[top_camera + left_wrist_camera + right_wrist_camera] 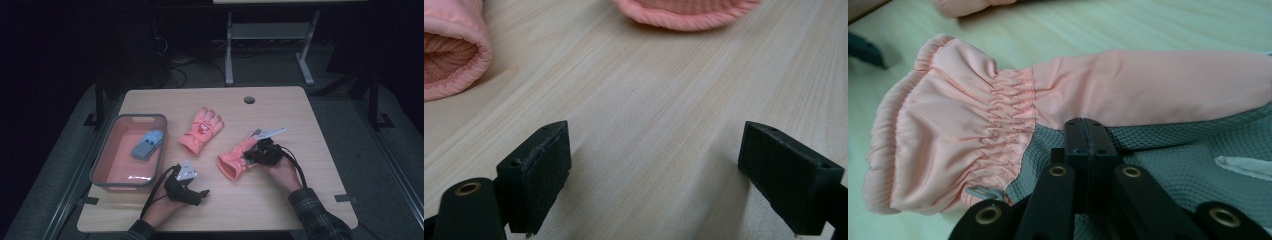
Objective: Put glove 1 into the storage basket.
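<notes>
The pink glove with the grey waffle-textured palm lies right under the right tool, cuff pointing away from the hand and toward the person's left side. In the right gripper view the glove stretches across the frame, gathered elastic cuff at the left, grey palm fabric at the bottom right, and the right tool has its jaws clenched together right at the seam where pink meets grey. Whether any fabric is actually pinched between them is hard to call; the jaws sit pressed on the glove's surface. A small white tag shows on the grey part, off to the tool's right in that view.

A second pink glove lies flat just beyond the first one, fingers spread, well clear of both tools. Its cuff shows at the top of the left gripper view, with the first glove's open cuff at the left edge.

The left tool rests low over the wooden surface, jaws released and wide apart with bare wood between them.

Off to the left tool's far side sits a pink tray with a grey rim, holding a small blue glove.
</notes>
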Motion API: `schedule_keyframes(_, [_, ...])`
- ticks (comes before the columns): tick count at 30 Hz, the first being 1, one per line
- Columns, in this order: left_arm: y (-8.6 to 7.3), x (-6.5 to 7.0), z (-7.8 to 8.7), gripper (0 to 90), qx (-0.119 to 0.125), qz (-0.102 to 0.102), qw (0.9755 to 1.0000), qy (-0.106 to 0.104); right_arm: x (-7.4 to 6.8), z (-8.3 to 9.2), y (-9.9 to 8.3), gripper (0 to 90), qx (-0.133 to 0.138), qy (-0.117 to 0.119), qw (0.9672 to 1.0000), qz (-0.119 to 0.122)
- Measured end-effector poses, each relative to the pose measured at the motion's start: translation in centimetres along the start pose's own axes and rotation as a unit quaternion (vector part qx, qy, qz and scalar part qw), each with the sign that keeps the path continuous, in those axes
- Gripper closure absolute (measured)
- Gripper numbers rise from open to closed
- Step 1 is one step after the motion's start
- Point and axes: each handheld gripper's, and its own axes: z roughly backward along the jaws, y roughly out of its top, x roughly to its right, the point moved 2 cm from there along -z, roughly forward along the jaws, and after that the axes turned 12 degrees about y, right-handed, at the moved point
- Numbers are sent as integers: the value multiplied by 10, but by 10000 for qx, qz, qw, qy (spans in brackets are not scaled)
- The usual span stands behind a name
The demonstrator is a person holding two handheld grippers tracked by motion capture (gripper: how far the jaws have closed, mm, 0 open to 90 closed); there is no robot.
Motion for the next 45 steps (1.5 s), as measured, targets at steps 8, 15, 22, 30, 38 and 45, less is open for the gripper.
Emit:
schedule_keyframes(8, [0, 0, 0, 128, -7, 1, 10000, -3, -31, 8, -19, 900, -128, 159, 9998, 6])
schedule_keyframes(15, [0, 0, 0, 128, -6, 6, 10000, -4, -54, 9, -28, 900, -131, 186, 9997, 59])
schedule_keyframes(22, [0, 0, 0, 128, -24, -5, 10000, -6, -71, 5, -30, 900, -147, 239, 9995, 147])
schedule_keyframes(30, [0, 0, -1, 128, 23, 42, 10000, -4, -73, 9, -29, 886, -73, 295, 9993, 210])
schedule_keyframes(38, [0, 0, -1, 128, 41, 46, 10000, -1, -62, 37, -36, 599, 292, 179, 9990, 302])
schedule_keyframes(45, [0, 0, -1, 128, 32, 3, 10000, -14, -43, 62, -58, 361, 400, -186, 9989, 178])
